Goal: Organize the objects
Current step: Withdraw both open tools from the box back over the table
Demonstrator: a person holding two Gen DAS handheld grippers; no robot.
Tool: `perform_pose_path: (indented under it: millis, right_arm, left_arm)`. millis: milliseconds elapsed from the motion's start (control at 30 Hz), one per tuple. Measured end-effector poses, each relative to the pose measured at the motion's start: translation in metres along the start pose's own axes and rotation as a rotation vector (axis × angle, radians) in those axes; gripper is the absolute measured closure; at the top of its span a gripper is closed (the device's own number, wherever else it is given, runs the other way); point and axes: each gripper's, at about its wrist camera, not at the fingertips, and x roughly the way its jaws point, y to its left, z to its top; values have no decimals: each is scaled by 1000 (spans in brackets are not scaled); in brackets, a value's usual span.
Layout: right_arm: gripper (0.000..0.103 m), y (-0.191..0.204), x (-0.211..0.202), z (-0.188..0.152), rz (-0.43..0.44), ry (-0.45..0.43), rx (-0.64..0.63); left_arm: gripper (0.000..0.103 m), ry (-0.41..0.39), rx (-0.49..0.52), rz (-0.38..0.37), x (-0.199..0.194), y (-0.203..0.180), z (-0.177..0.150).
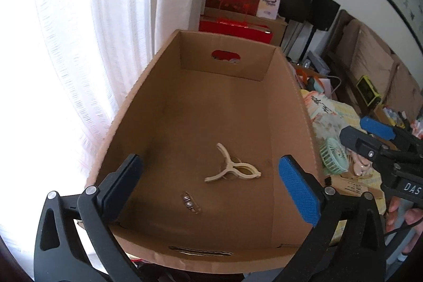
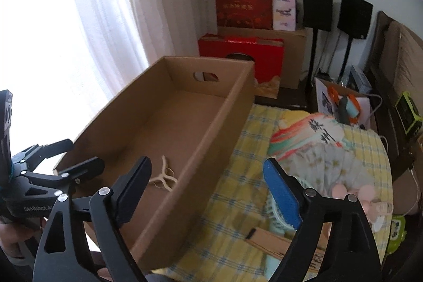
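An open cardboard box (image 1: 293, 107) stands by the curtain; it also shows in the right wrist view (image 2: 211, 128). On its floor lie a cream plastic clip (image 1: 232, 168), also seen in the right wrist view (image 2: 162, 177), and a small shiny hair clip (image 1: 191, 202). My left gripper (image 1: 208, 186) is open and empty above the box's near end. My right gripper (image 2: 208, 192) is open and empty, over the box's right wall and the checked cloth (image 2: 238, 171). A mint hand fan (image 1: 333, 155) lies right of the box, partly hidden behind my right finger (image 2: 281, 196).
A folded patterned cloth (image 2: 320, 142) and a flat cardboard piece (image 2: 275, 242) lie on the checked cloth. Red gift boxes (image 2: 243, 52), bags and two black speakers (image 2: 317, 4) stand at the back wall. A white curtain (image 1: 79, 44) hangs on the left.
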Motion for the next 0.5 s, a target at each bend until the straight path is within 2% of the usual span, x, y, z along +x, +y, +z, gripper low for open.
perform_pose_path:
  millis: [233,500]
  right_arm:
    - [4,-24,-20,-13,-47,-9,26]
    - [0,-63,-52,-24,-105,-33,76]
  left_arm:
    - [0,-4,14,-19,-4,-17,-1]
    - [0,-18,13,-44,-12,-36,-1]
